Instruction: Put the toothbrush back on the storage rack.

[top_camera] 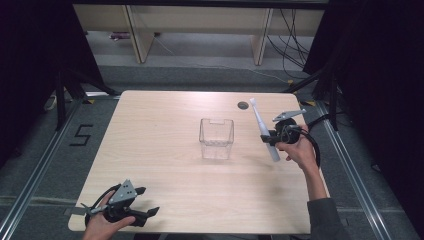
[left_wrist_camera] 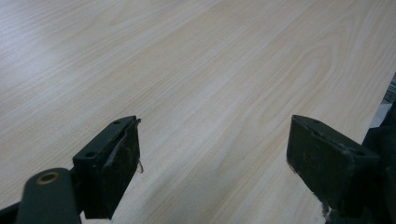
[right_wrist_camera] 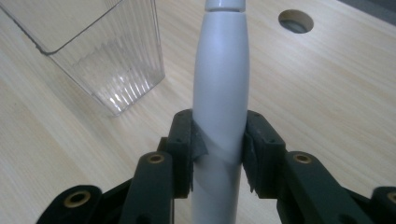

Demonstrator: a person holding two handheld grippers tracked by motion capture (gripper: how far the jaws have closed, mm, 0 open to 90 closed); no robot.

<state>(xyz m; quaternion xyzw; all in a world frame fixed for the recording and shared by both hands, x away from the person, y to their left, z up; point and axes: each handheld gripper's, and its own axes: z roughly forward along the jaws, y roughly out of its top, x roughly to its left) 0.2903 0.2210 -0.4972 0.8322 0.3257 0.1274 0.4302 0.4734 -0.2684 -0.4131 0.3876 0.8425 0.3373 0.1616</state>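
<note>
A white electric toothbrush (top_camera: 263, 129) is held above the table at the right, tilted with its brush head up and away. My right gripper (top_camera: 270, 138) is shut on its handle (right_wrist_camera: 219, 107); both pads press its sides. A clear ribbed plastic container (top_camera: 216, 138) stands upright at the table's middle, to the left of the toothbrush; its corner (right_wrist_camera: 112, 60) appears up left in the right gripper view. My left gripper (top_camera: 145, 201) rests at the table's near left corner, jaws wide open (left_wrist_camera: 215, 158) with bare wood between them.
The light wooden table (top_camera: 165, 115) has a round cable hole (top_camera: 243, 105) at its far right. Black curtains stand at both sides, and shelving legs and cables lie beyond the far edge. A floor mark "5" (top_camera: 80, 135) lies left of the table.
</note>
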